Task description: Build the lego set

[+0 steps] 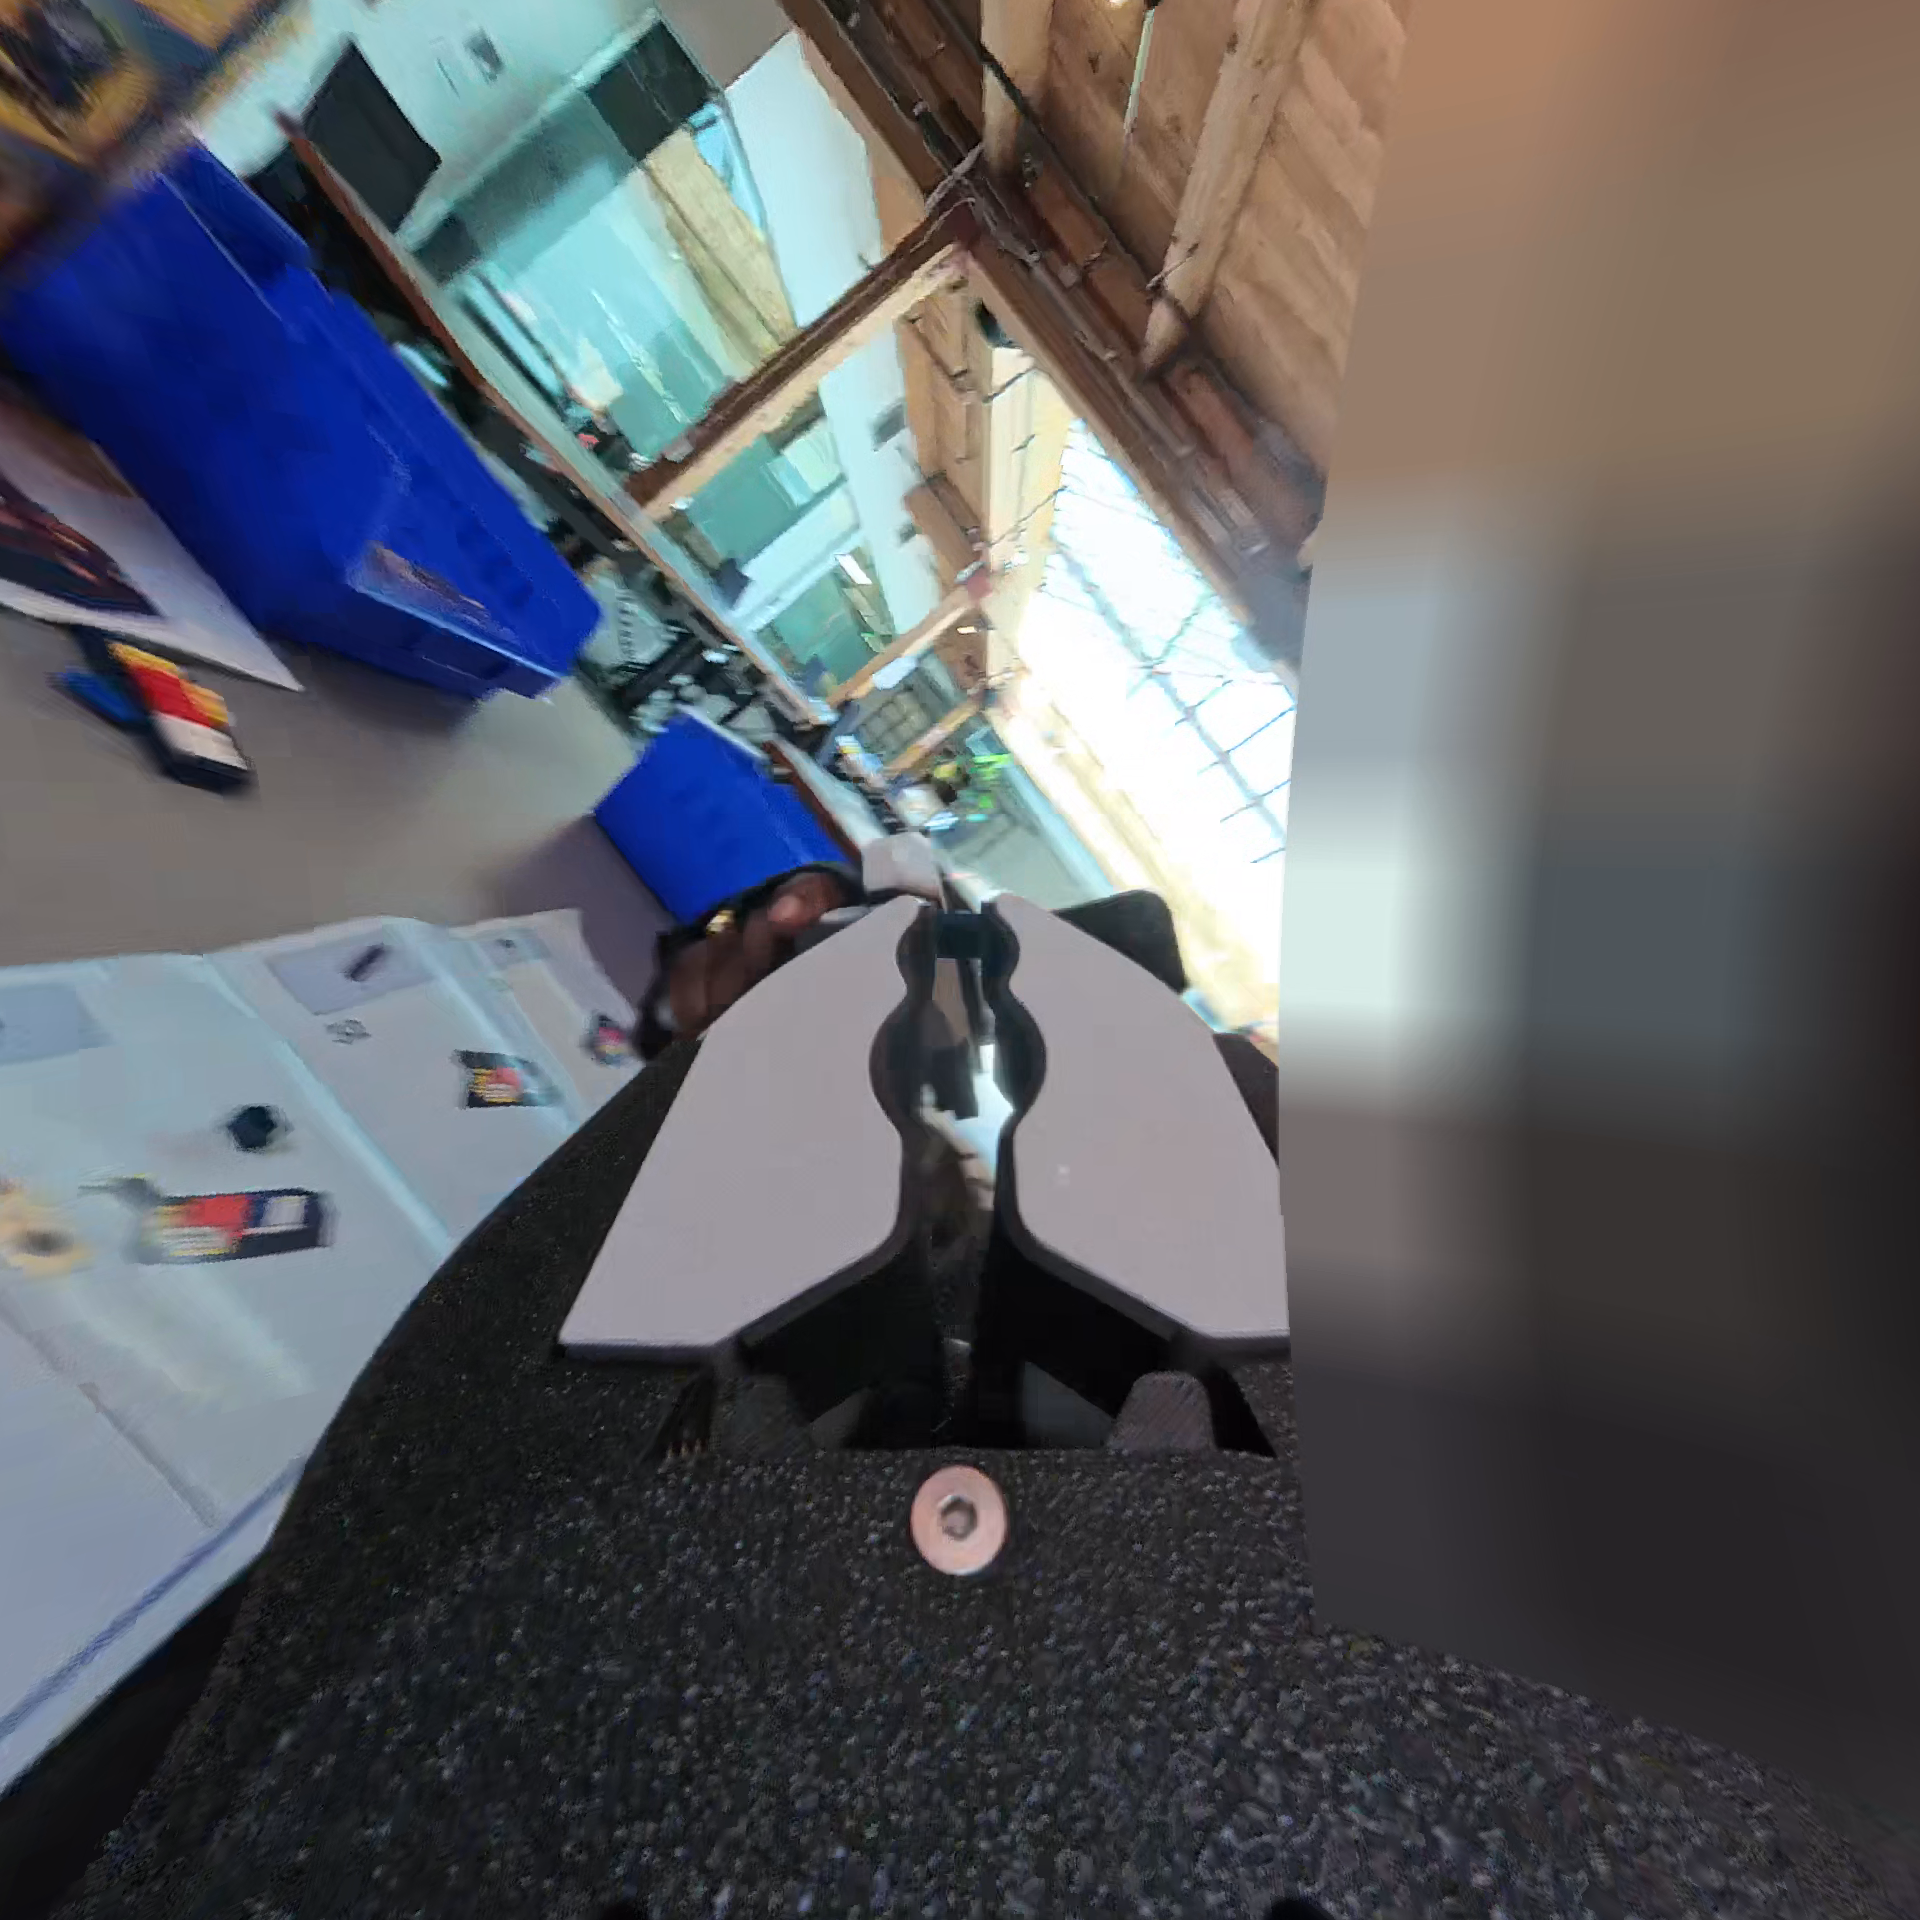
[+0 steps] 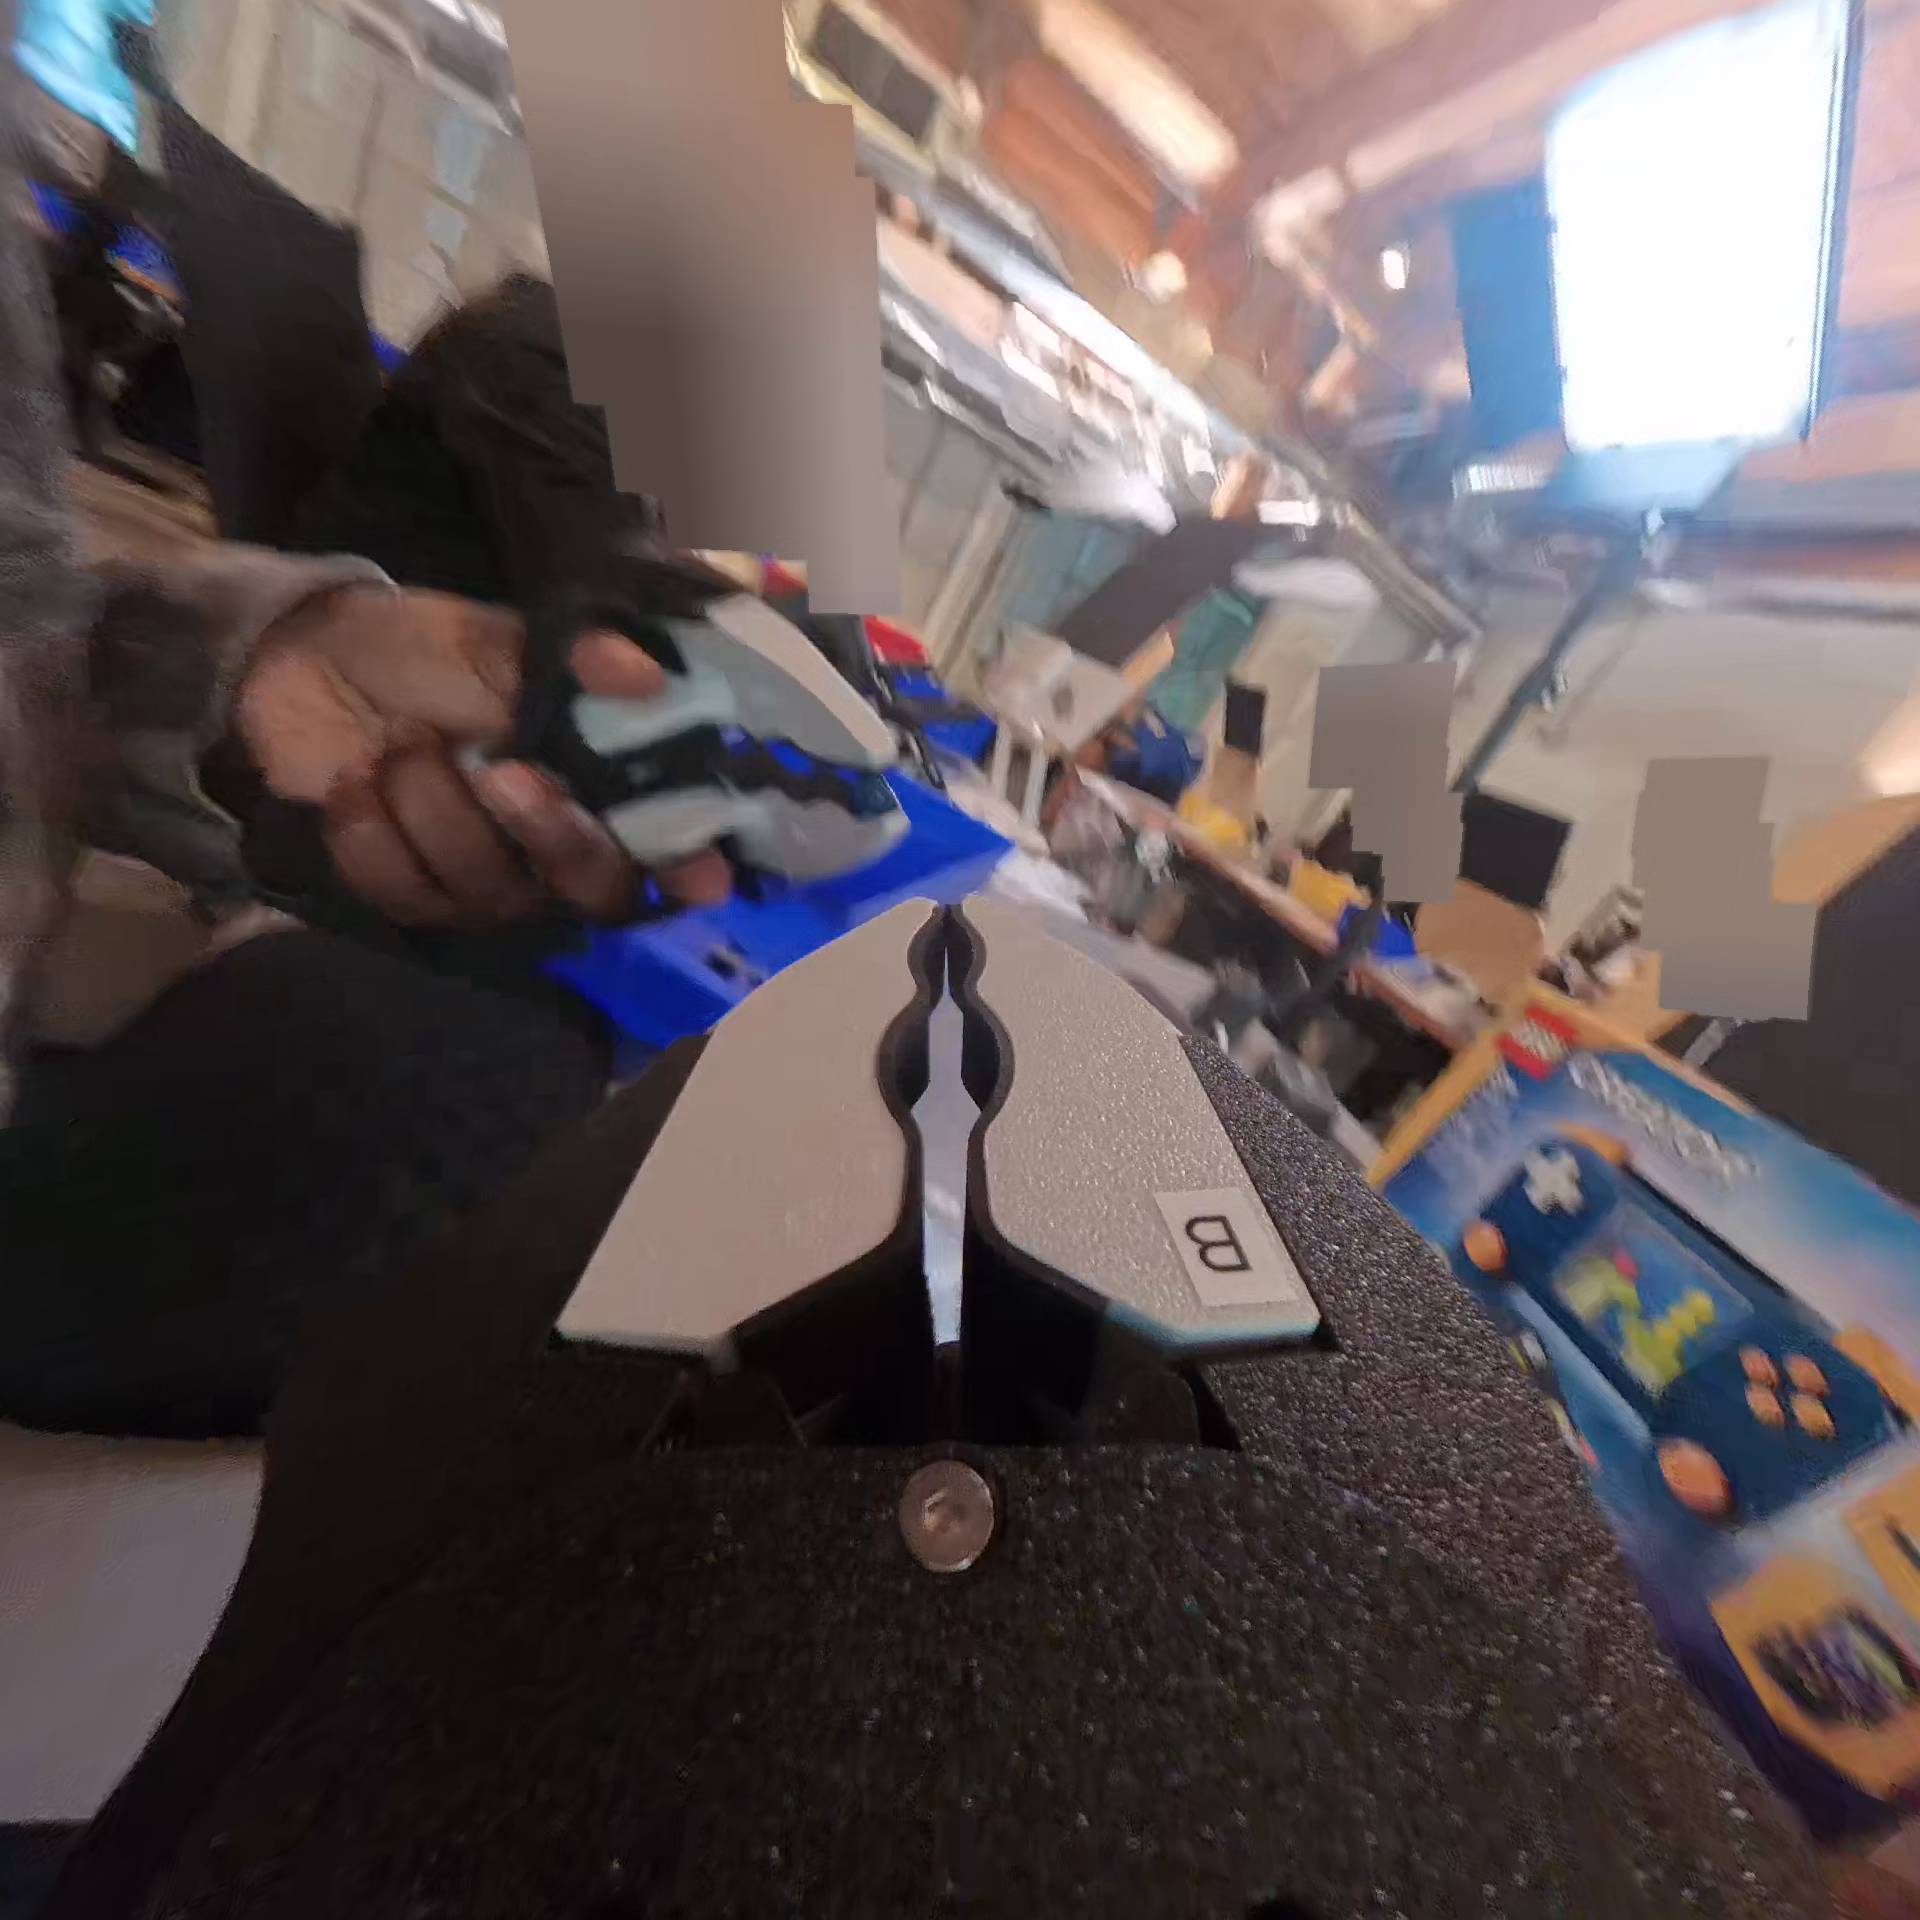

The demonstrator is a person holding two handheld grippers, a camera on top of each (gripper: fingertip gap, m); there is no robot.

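Note:
In the left wrist view my left gripper [image 1: 958, 914] is tilted and lifted off the table, and its fingertips are shut on a small black piece [image 1: 958, 938]. A hand [image 1: 748, 961] shows just behind its left finger. In the right wrist view my right gripper [image 2: 948, 914] is shut, its fingertips meeting with nothing seen between them. The left gripper also shows in the right wrist view [image 2: 748, 748], blurred, held by a hand [image 2: 416, 748] up and to the left of my right gripper; what is at its tips cannot be made out there.
White paper sheets [image 1: 125, 1382] lie on the grey table [image 1: 343, 831] with a small black part [image 1: 255, 1127] and coloured brick assemblies [image 1: 229, 1226] [image 1: 182, 717]. Blue bins [image 1: 291, 416] [image 1: 707, 810] [image 2: 727, 945] stand behind. A blue toy box [image 2: 1662, 1299] lies at the right.

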